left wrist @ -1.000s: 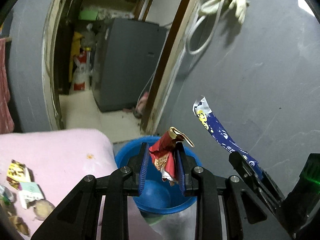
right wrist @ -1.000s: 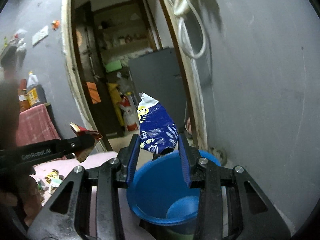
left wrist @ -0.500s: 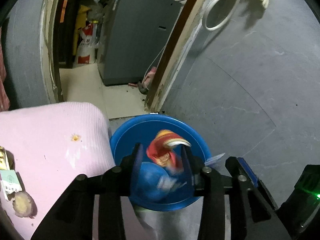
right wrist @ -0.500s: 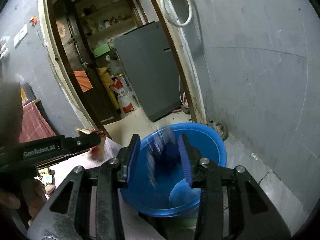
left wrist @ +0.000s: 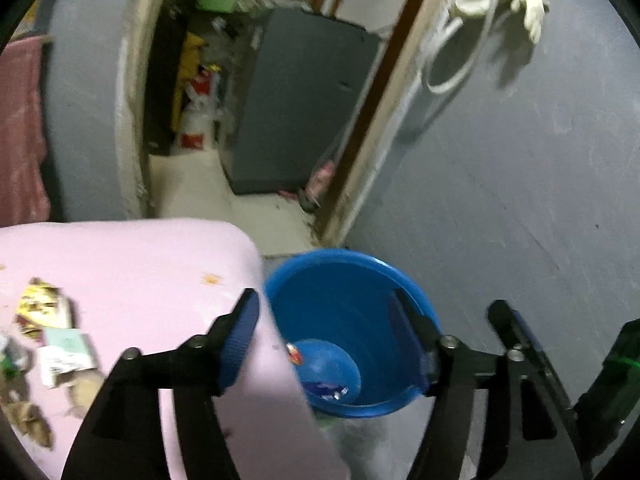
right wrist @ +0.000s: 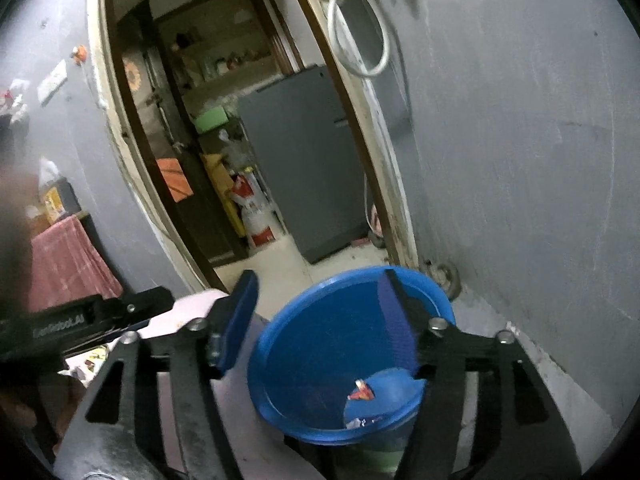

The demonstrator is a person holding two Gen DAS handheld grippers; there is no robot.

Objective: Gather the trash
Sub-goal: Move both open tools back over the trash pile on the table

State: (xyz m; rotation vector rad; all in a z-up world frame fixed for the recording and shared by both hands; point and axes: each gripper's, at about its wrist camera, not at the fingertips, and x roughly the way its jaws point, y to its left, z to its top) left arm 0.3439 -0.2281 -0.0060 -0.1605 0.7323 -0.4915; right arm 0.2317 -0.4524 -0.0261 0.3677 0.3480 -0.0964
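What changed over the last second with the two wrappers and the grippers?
Both grippers let go: the left gripper dropped the red wrapper, the right gripper the blue wrapper, into the blue bucket. Both jaws are opening, nothing between them. The litter on the pink cloth stayed.

A: We're inside a lived-in home here: rough grey plastered wall (right wrist: 520, 160), worn arched doorway with a chipped cream frame (right wrist: 108, 128).

B: And through it, a back room that looks like a kitchen or store: tall grey metal fridge (right wrist: 304, 160), open shelves of jars (right wrist: 224, 64), a red-and-white sack on the floor (right wrist: 256, 216).

A: Nearer in, a soft pink cloth-covered surface (left wrist: 132, 264) littered with scraps, a round blue plastic bin (left wrist: 344, 304) beside it.

B: White coiled hose (left wrist: 448, 64) hanging on the wall. Domestic, all of it.
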